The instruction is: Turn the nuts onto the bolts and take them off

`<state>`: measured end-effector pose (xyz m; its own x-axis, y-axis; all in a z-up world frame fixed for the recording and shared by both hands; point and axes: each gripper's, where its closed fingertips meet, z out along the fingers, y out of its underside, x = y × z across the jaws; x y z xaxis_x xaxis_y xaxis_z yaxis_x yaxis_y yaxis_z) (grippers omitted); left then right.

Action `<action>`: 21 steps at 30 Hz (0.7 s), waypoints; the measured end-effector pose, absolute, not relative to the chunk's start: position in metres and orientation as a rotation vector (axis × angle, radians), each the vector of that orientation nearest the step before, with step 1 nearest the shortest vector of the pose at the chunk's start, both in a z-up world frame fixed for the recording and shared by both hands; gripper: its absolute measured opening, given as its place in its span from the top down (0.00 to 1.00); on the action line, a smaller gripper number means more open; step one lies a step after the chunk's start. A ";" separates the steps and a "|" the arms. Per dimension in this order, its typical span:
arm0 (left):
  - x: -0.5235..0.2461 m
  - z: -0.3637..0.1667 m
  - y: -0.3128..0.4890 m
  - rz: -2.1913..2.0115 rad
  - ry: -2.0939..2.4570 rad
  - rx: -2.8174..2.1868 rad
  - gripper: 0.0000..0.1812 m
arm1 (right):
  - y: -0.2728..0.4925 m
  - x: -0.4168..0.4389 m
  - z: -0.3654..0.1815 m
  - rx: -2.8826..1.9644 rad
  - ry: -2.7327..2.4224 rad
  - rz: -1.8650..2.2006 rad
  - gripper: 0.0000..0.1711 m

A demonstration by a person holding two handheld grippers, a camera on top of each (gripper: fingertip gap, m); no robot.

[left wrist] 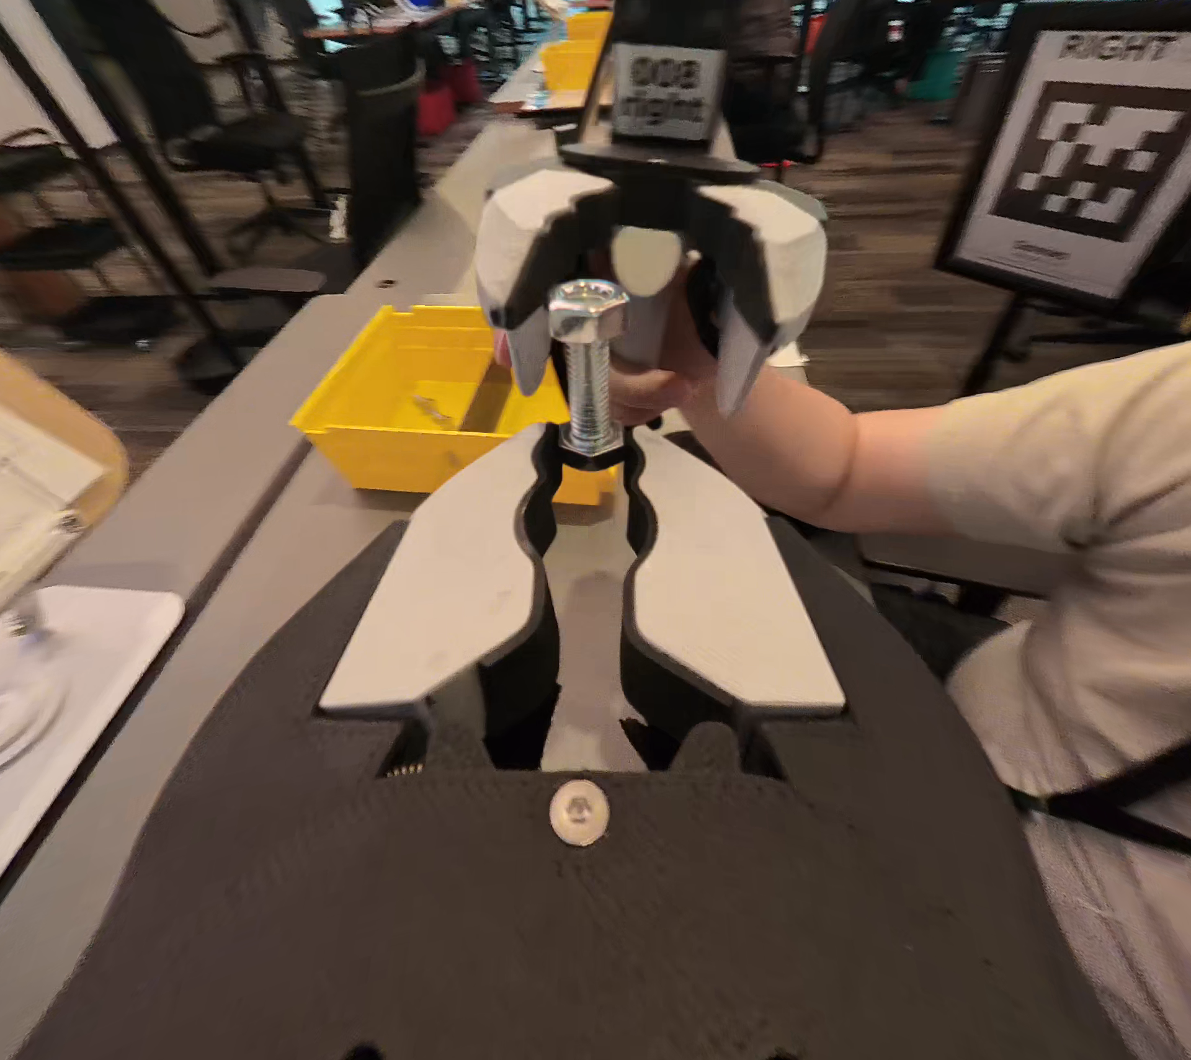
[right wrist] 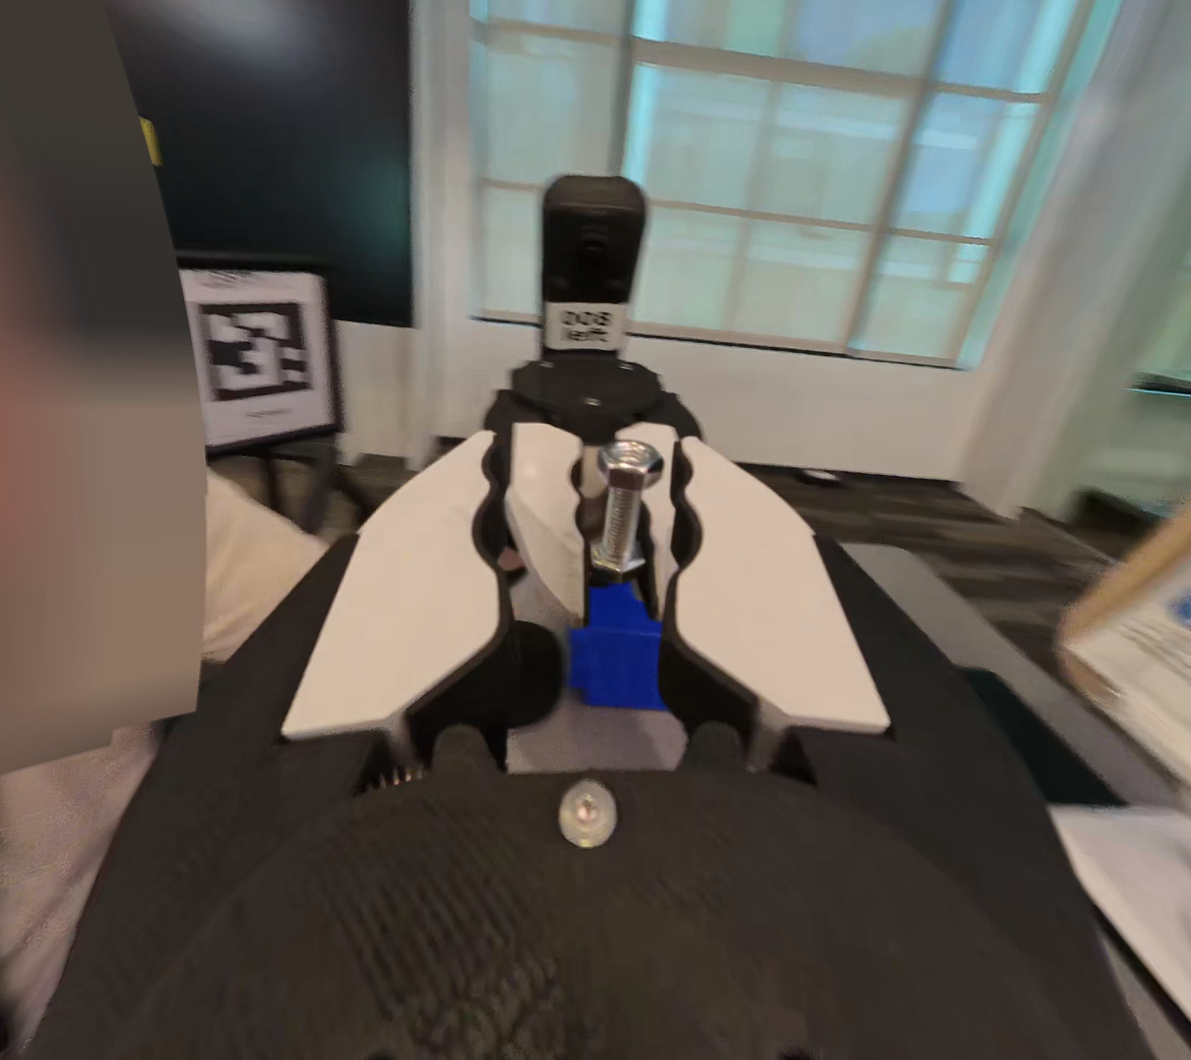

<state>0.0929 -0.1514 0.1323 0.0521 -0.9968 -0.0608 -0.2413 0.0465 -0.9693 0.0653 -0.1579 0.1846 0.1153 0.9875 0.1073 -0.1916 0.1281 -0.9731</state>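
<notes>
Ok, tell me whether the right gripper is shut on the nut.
No, the right gripper is open, fingertips apart either side of the nut.

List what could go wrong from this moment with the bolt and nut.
1. The left gripper pinches only the bolt's lower hex end at its fingertips; twisting could tilt it or make it slip.
2. The right gripper is open around the nut at the top; closing off-centre might miss it or knock the bolt sideways.
3. If dropped, the bolt may miss the yellow bin beside the grippers, not directly beneath.

Open-plan lab: desks [left wrist: 387,20], marker boards [left wrist: 1083,159].
</notes>
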 end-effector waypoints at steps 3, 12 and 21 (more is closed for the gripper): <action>0.089 0.138 -0.141 -0.923 1.288 -1.367 0.90 | -0.138 0.066 0.183 -1.115 -0.933 0.887 0.73; 0.090 0.135 -0.137 -0.844 1.286 -1.376 0.90 | -0.138 0.067 0.182 -1.144 -0.927 0.988 0.89; 0.098 0.128 -0.177 -1.112 1.471 -1.351 0.90 | -0.173 0.069 0.176 -0.998 -1.181 1.323 0.89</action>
<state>0.0984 -0.1766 0.1278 -0.0773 -0.9970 -0.0095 -0.2623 0.0295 -0.9645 0.0686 -0.1725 0.1762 -0.0995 0.9934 0.0578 -0.1696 0.0403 -0.9847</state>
